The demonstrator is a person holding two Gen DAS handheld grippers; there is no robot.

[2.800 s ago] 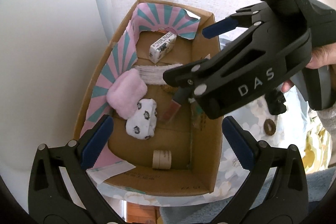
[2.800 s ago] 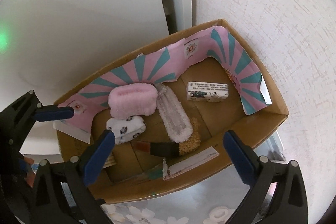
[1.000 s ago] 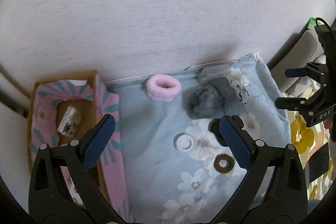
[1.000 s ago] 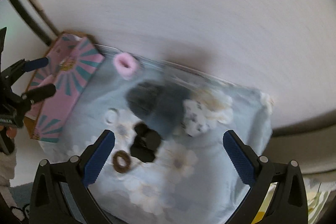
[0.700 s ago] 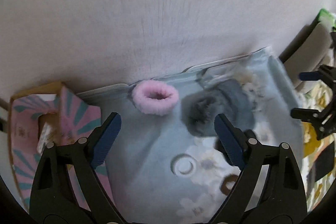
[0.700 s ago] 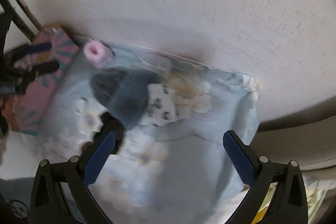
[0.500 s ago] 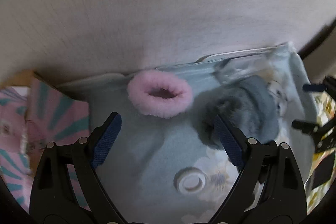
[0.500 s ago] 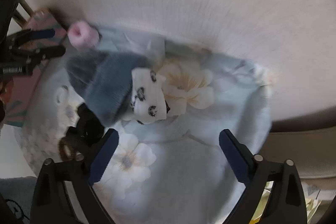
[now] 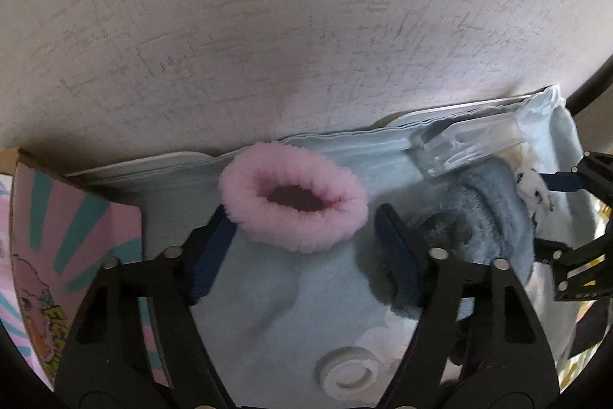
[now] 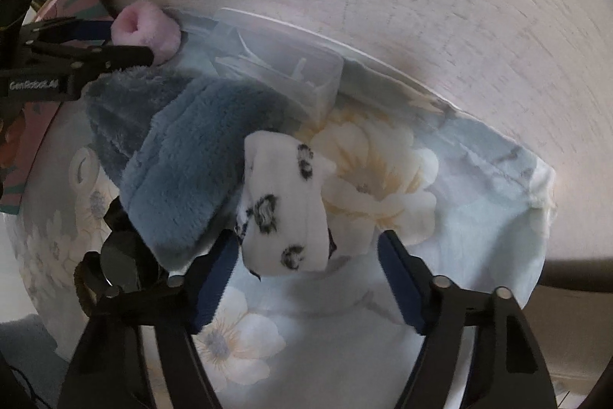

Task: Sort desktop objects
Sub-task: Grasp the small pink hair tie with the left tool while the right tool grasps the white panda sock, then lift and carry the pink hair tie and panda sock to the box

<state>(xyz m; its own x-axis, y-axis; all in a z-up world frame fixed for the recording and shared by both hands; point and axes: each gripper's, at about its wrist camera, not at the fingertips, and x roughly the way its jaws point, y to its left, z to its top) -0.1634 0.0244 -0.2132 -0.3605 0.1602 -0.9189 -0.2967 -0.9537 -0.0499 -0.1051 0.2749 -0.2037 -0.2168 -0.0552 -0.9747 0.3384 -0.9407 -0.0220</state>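
Left gripper [image 9: 302, 252]: the jaws have just been closing and now stand part open. The pink fluffy ring [image 9: 293, 202] lies between the blue pads; the left pad sits at the ring's edge, the right pad just beside it, and firm pressing contact cannot be confirmed. The ring lies flat on the floral cloth [image 9: 276, 298] covering the surface, hole facing up, long axis running 9 to 3 o'clock in the left wrist view. The back wall stands close behind it at 12 o'clock.

Right gripper [image 10: 306, 278]: the jaws have just been closing and now stand part open. The white spotted sock [image 10: 285, 202] lies with its lower end between the pads; the left pad is at the sock's edge, the right pad clear of it. The sock's long axis runs 12 to 6 o'clock in the right wrist view. Its 9 o'clock side touches the blue-grey plush item [image 10: 180, 163].

A clear plastic box [image 10: 283, 64] sits at 12 o'clock from the sock. A white ring [image 9: 348, 370] lies at 6 o'clock from the pink ring. The pink striped box [image 9: 72, 255] stands at 9 o'clock.
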